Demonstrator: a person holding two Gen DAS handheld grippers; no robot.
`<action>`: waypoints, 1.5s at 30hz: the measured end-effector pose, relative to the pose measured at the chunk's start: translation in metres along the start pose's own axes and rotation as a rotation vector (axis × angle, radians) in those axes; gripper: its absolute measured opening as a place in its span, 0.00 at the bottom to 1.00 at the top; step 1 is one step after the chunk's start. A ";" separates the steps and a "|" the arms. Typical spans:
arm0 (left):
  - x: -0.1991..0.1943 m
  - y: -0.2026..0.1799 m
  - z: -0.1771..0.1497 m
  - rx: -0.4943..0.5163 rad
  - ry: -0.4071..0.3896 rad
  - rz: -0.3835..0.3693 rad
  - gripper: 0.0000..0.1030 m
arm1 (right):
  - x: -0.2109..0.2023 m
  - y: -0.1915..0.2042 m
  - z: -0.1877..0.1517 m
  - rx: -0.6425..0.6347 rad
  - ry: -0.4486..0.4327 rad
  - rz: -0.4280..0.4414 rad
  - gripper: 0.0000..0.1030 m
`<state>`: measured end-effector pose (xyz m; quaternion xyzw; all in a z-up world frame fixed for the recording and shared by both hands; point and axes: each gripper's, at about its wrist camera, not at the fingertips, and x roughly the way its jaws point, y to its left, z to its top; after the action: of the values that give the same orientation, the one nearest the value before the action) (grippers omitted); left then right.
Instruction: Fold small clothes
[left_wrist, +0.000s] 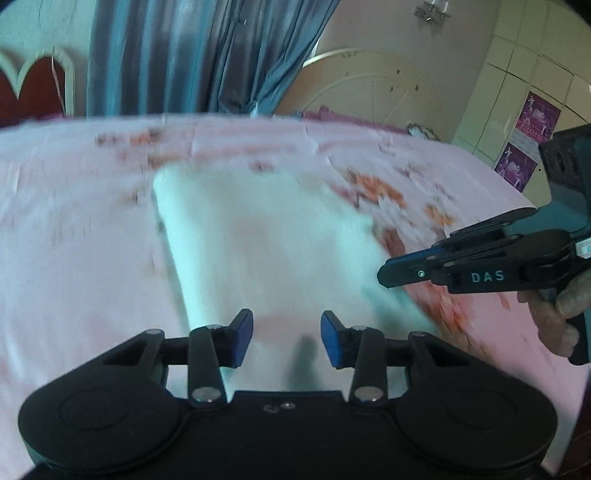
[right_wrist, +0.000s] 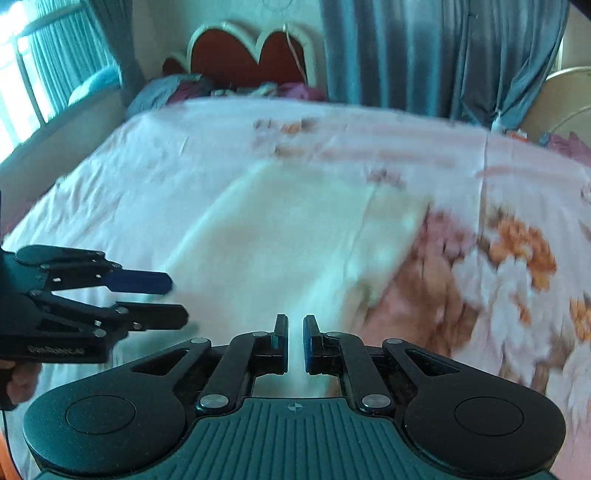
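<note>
A white folded garment (left_wrist: 266, 243) lies flat on the pink floral bed sheet (left_wrist: 74, 229); it also shows in the right wrist view (right_wrist: 295, 236). Both views are motion-blurred. My left gripper (left_wrist: 287, 339) is open and empty over the garment's near edge; it also shows from the side in the right wrist view (right_wrist: 177, 299), jaws apart. My right gripper (right_wrist: 295, 341) has its jaws a narrow gap apart, empty, above the garment's near end. In the left wrist view the right gripper (left_wrist: 384, 271) hovers by the garment's right edge.
The bed sheet (right_wrist: 517, 258) has orange and pink flowers at the right. A red heart-shaped headboard (right_wrist: 251, 55) and bundled bedding (right_wrist: 177, 88) stand at the far end. Blue curtains (left_wrist: 166, 55) hang behind. A wardrobe with purple posters (left_wrist: 532, 122) stands at the right.
</note>
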<state>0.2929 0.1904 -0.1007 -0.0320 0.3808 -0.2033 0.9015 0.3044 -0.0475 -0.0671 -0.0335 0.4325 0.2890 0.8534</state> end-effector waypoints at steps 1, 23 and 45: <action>0.001 0.000 -0.007 -0.005 0.011 0.009 0.37 | 0.004 -0.001 -0.006 0.011 0.019 -0.002 0.07; -0.057 -0.056 -0.037 -0.085 -0.122 0.246 0.97 | -0.075 0.005 -0.054 0.131 -0.108 -0.132 0.41; -0.173 -0.165 -0.082 -0.077 -0.201 0.297 1.00 | -0.231 0.068 -0.145 0.187 -0.281 -0.279 1.00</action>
<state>0.0706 0.1152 -0.0071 -0.0300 0.2969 -0.0493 0.9532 0.0588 -0.1430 0.0300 0.0269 0.3254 0.1288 0.9364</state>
